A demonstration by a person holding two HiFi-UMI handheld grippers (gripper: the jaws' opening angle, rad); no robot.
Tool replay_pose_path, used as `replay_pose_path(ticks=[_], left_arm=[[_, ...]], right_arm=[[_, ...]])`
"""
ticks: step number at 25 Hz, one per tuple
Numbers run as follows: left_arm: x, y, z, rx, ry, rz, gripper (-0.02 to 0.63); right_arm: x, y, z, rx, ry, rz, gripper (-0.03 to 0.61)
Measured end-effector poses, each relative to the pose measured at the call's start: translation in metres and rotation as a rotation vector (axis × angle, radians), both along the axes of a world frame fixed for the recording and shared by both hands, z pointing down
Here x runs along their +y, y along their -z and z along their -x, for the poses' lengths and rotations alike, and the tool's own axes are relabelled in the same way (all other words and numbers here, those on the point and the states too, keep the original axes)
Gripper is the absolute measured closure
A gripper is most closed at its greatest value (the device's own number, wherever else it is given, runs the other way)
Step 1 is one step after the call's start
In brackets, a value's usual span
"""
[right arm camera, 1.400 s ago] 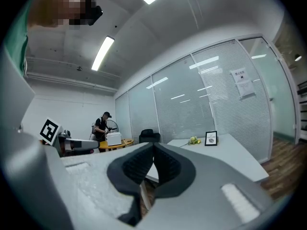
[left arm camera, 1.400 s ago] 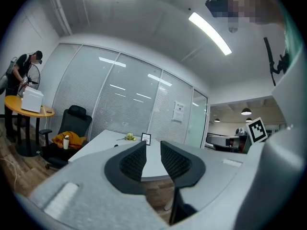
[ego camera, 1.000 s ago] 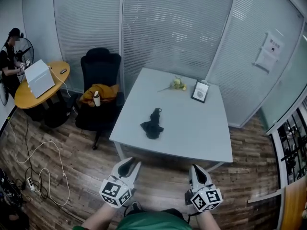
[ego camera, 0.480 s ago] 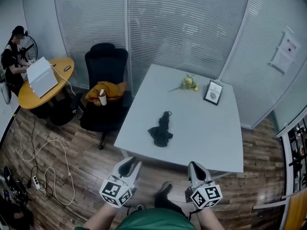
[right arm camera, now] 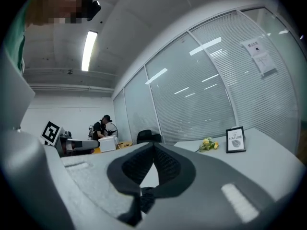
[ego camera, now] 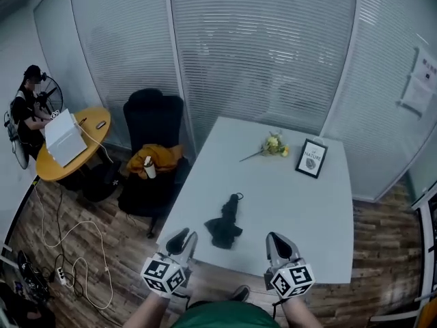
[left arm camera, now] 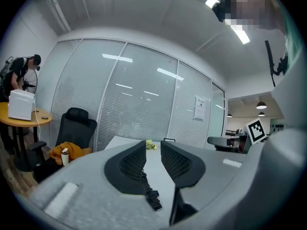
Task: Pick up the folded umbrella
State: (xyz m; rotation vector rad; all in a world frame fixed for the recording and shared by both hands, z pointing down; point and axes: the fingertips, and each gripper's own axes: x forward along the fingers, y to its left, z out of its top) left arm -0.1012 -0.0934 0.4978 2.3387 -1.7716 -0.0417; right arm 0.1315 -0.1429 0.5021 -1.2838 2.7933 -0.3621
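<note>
The folded black umbrella point(ego camera: 226, 223) lies crumpled on the white table point(ego camera: 307, 210), near its front edge. My left gripper point(ego camera: 181, 240) hangs just before that edge, left of the umbrella, shut and holding nothing. To the umbrella's right, my right gripper point(ego camera: 276, 240) is over the table's front edge, also shut and empty. Through the left gripper point(left arm camera: 153, 145) view, the umbrella point(left arm camera: 150, 196) shows low between the jaws, some way ahead. The right gripper point(right arm camera: 153, 145) has its pads meeting at the tip, with the umbrella point(right arm camera: 146, 198) dark below them.
A yellow flower point(ego camera: 273, 144) and a framed picture point(ego camera: 311, 158) stand at the table's far side. A black office chair point(ego camera: 151, 135) with an orange cloth point(ego camera: 156, 159) and a bottle point(ego camera: 149, 168) is left of the table. Further left are a round yellow table point(ego camera: 72, 145), a person point(ego camera: 27, 111) and floor cables point(ego camera: 68, 234).
Both grippers have travelled forward to the table's front edge, and the umbrella now lies much closer between them. Both stay shut and empty.
</note>
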Motion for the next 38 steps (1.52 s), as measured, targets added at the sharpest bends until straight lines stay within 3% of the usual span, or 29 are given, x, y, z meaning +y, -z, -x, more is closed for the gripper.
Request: replay_pose_path(ticks=[7,12,20,25,29,35,38], left_arm=[[-0.078,-0.03,-0.022,-0.03,-0.028,0.098,0.5],[-0.128,-0.078,-0.031,-0.032,-0.112,0.222,0.486],[-0.195,-0.19,-0.033,0.067,-0.246,0.516,0.426],[-0.204,-0.274,-0.045,0.121,-0.321,0.752,0.316],[-0.208,-0.32,-0.058,0.098,-0.354,0.898,0.262],[-0.212,-0.338,-0.075,-0.025,-0.392,0.946,0.244],[-0.211,-0.338,-0.077,-0.032,-0.37,0.957,0.247]], right_arm=[[-0.057,-0.012,-0.041,0.0,-0.05,0.038,0.575],[-0.079,-0.024,-0.058,0.012,-0.125,0.077,0.575],[-0.099,-0.049,-0.06,0.09,-0.259,0.17,0.575],[-0.101,-0.06,-0.024,0.139,-0.271,0.202,0.575],[-0.102,-0.057,0.006,0.155,-0.271,0.196,0.575],[-0.093,-0.056,0.008,0.17,-0.327,0.199,0.575],[-0.091,-0.054,0.003,0.164,-0.353,0.198,0.575]])
